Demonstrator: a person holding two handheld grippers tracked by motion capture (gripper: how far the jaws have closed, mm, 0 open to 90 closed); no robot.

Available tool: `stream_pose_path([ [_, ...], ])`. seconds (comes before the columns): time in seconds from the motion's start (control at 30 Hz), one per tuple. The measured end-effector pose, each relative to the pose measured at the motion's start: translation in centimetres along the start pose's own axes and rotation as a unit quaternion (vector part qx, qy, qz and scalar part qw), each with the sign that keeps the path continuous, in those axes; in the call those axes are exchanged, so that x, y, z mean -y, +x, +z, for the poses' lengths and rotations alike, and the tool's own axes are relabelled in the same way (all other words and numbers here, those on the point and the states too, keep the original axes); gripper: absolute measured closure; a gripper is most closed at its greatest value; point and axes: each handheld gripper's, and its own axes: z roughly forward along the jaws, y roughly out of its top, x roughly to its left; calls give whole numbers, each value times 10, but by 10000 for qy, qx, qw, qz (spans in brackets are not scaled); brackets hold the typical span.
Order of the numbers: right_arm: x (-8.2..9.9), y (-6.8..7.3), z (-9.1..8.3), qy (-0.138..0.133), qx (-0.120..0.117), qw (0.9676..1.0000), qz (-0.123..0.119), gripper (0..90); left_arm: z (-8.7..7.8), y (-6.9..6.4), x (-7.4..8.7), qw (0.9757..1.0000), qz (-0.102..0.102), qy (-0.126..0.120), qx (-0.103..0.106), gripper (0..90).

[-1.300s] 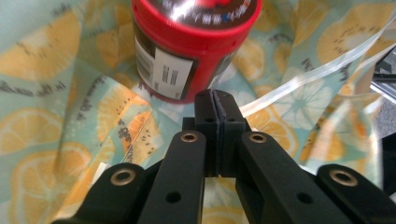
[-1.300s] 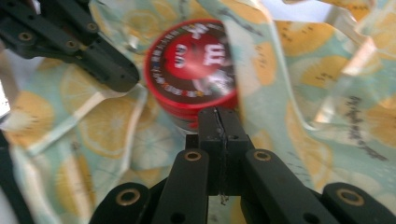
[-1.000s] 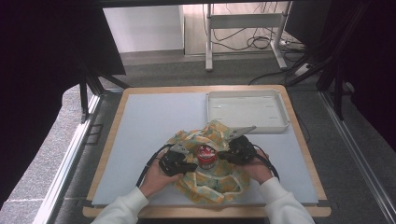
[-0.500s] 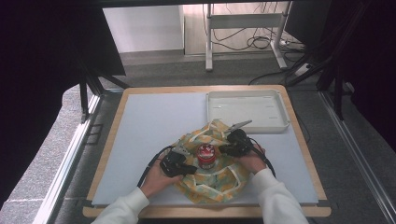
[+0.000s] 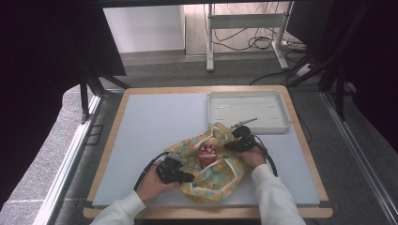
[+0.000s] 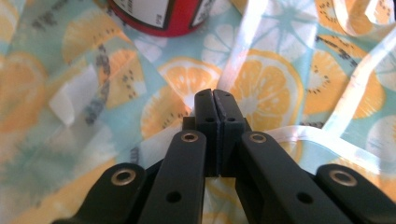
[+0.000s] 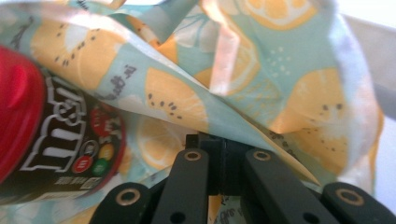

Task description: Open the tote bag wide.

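Now the fruit-print cloth (image 5: 212, 166) lies crumpled near the front of the bench (image 5: 155, 126), a red can (image 5: 206, 155) standing on its middle. Left gripper (image 5: 184, 176) and right gripper (image 5: 230, 145) each have jaws closed, pinching the cloth's edges on either side of the can.

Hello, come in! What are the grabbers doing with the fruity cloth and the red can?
Left gripper shut on cloth. Right gripper shut on cloth too. Can upright in the middle. Tray nearby, nothing blocking.

A wood-edged desk (image 5: 117, 140) with a pale blue mat carries a white tray (image 5: 248, 110) and a crumpled citrus-print cloth (image 5: 213, 180).
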Motion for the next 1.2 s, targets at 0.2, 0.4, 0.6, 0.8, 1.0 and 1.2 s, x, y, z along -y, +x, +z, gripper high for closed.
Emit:
stream_pose_path([
  [0.2,2,0,-3,-80,60,9999,23,893,-2,-1,0,9999,-41,-114,-27,900],
  [0.4,4,30,-43,-584,-62,9972,-471,892,-19,-7,-11,9984,60,-535,-171,900],
  [0.6,22,58,-81,-836,-428,9925,-777,893,-16,-4,-11,9985,27,-502,-196,900],
  [0.8,53,71,-76,-390,-841,9920,-855,892,-11,-1,-10,9989,-79,-406,-218,900],
  [1.0,80,64,-63,5,-772,9941,-768,893,-7,2,-6,9993,-108,-283,-213,900],
  [1.2,95,57,-55,217,-670,9952,-686,893,-5,3,-6,9995,-113,-231,-207,900],
])
